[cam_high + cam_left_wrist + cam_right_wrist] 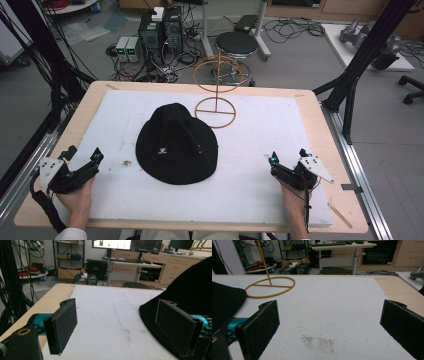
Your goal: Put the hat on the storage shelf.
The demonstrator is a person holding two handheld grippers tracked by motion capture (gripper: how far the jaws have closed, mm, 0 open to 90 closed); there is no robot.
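Right now the hat (pixel 176 144) lies flat on the white mat (pixel 260 150), mid-tabletop, between the two claws and touching neither. Left claw (pixel 82 154) sits near the mat's left edge, well to the hat's left; in the left gripper view the hat's brim (pixel 160 315) runs behind the right-hand pad (pixel 175 327), close, but I can't tell whether there's contact. Nothing lies between the pads, just bare mat.

Left claw: released, jaws wide, holding nothing. Right claw (pixel 289 156): also released, jaws wide, empty, parked by the mat's right front, apart from the hat. In the right gripper view the hat shows as a black edge (pixel 227 302) far left, outside the jaw gap; only a speckled smudge (pixel 318 342) on the mat lies ahead of the pads.

Around: yellow wire stand (pixel 216 90) stands upright just behind the hat, its base ring (pixel 215 112) on the mat, just beside the brim's far right. Mat stains (pixel 125 162) sit left of the hat. Nothing lies between either claw and the hat. Off the tabletop: stool (pixel 236 45), computer boxes (pixel 160 30) and cables on the floor.
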